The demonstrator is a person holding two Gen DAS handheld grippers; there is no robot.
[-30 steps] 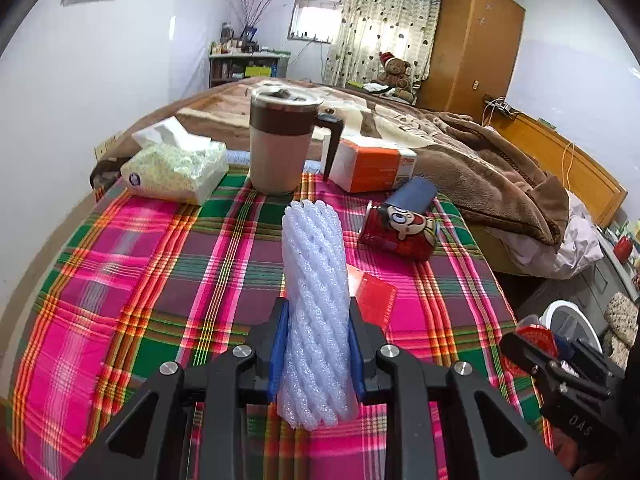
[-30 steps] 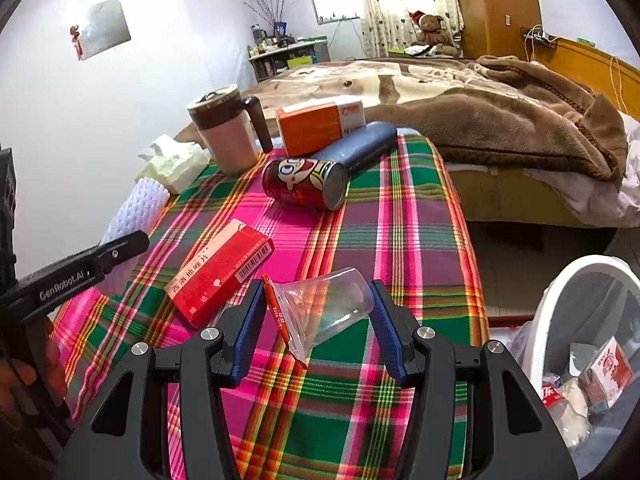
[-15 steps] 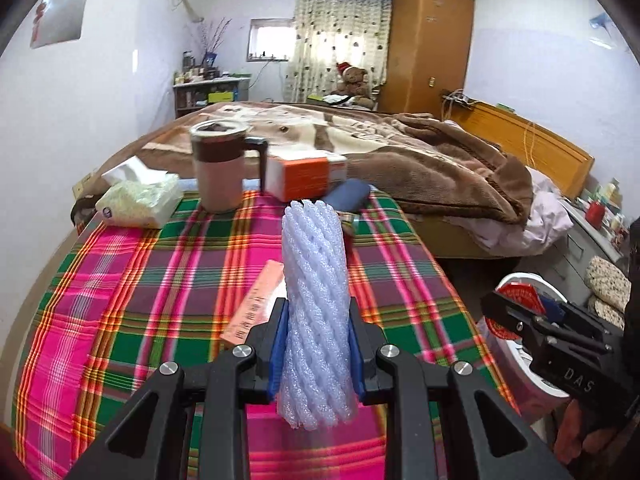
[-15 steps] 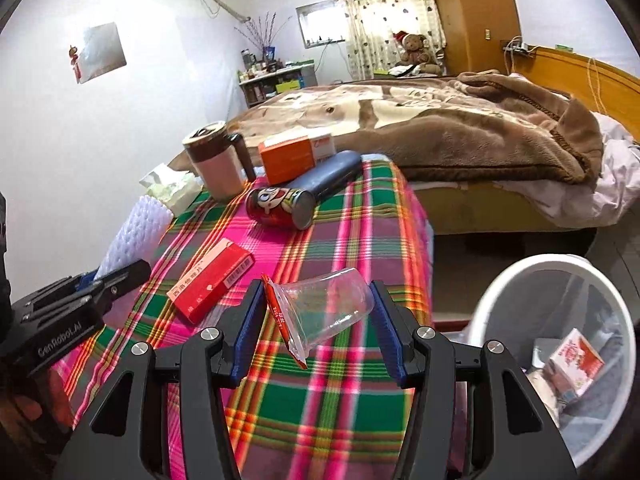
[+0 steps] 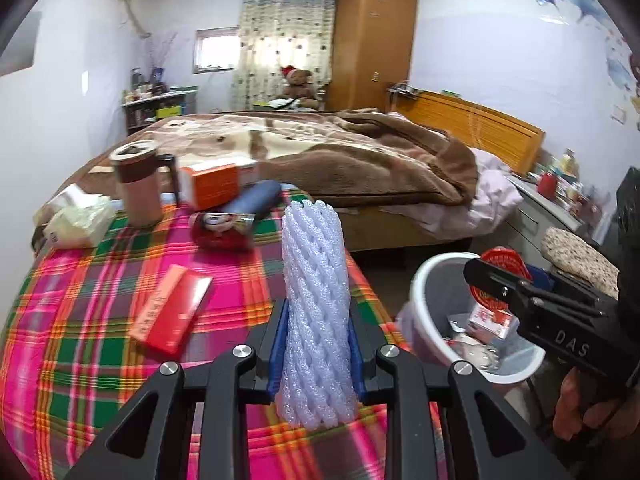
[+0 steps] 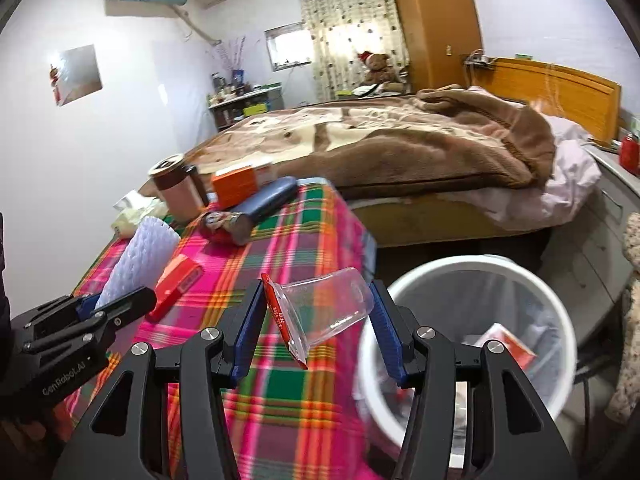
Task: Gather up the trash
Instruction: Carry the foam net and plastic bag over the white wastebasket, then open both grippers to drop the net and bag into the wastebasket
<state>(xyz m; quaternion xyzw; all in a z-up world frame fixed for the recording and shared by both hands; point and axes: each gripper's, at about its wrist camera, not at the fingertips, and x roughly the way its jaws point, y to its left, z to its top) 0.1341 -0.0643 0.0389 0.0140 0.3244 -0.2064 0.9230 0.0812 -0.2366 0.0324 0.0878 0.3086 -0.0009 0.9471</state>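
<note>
My left gripper point(image 5: 317, 320) is shut on a white foam net sleeve point(image 5: 314, 280), which stands upright between the blue pads above the plaid tablecloth point(image 5: 80, 340). My right gripper point(image 6: 317, 296) is shut on a clear plastic cup point(image 6: 336, 308) that lies sideways, its red-rimmed torn lid point(image 6: 280, 316) toward the left pad. The cup hangs over the table's right edge, beside a white trash bin point(image 6: 460, 264) with wrappers inside. In the left wrist view the bin point(image 5: 418, 284) stands right of the table, with the right gripper point(image 5: 500, 280) over it. The left gripper point(image 6: 120, 304) and sleeve point(image 6: 148, 256) show at the right wrist view's left.
On the cloth lie a flat red box point(image 5: 172, 312), a red can point(image 5: 224, 228), a dark blue tube point(image 5: 256, 200), an orange box point(image 5: 212, 184), a brown mug point(image 5: 136, 184) and a tissue pack point(image 5: 76, 220). A bed point(image 5: 340, 152) with a brown blanket stands behind; a grey cabinet point(image 6: 608, 232) is at the right.
Both grippers have carried their loads to the right across the table. The bin has come closer and now sits just beside the cup. Neither grip has changed.
</note>
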